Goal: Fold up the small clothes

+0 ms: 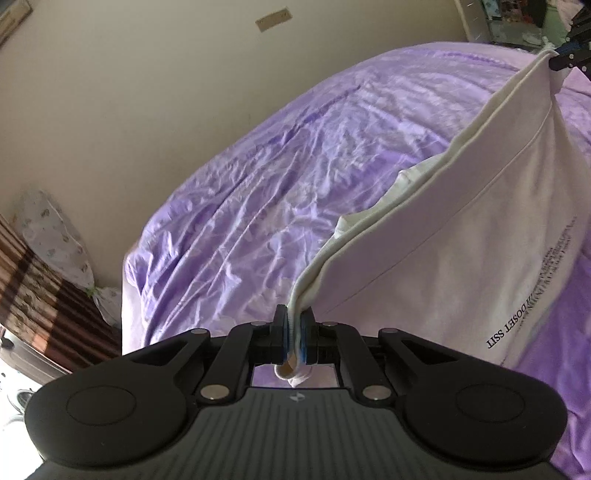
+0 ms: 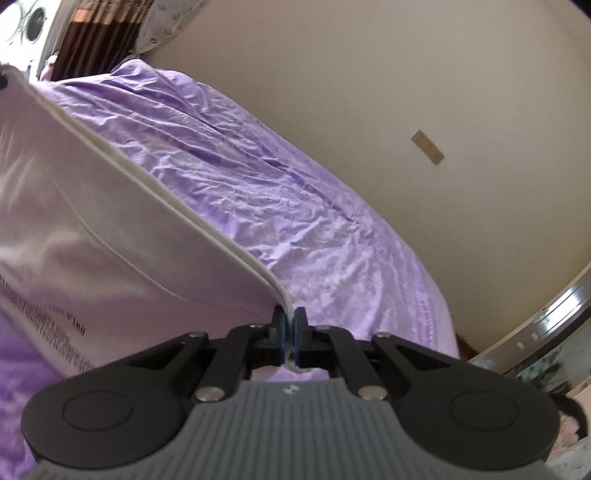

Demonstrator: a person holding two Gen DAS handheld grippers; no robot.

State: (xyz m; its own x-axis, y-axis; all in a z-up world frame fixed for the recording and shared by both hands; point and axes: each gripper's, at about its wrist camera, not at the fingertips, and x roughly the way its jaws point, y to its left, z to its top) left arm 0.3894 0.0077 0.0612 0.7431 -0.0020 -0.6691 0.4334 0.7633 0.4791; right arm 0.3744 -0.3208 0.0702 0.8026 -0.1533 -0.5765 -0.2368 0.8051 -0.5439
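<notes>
A small white garment with black printed text is held stretched above a bed with a purple sheet. My left gripper is shut on one end of its ribbed white edge. My right gripper is shut on the other end of that edge; it also shows far off in the left wrist view. In the right wrist view the garment hangs down to the left, its lower part with text resting toward the sheet.
A beige wall with a socket plate runs behind the bed. A striped curtain and a patterned bag stand at the bed's left end. Furniture and clutter sit at the right end.
</notes>
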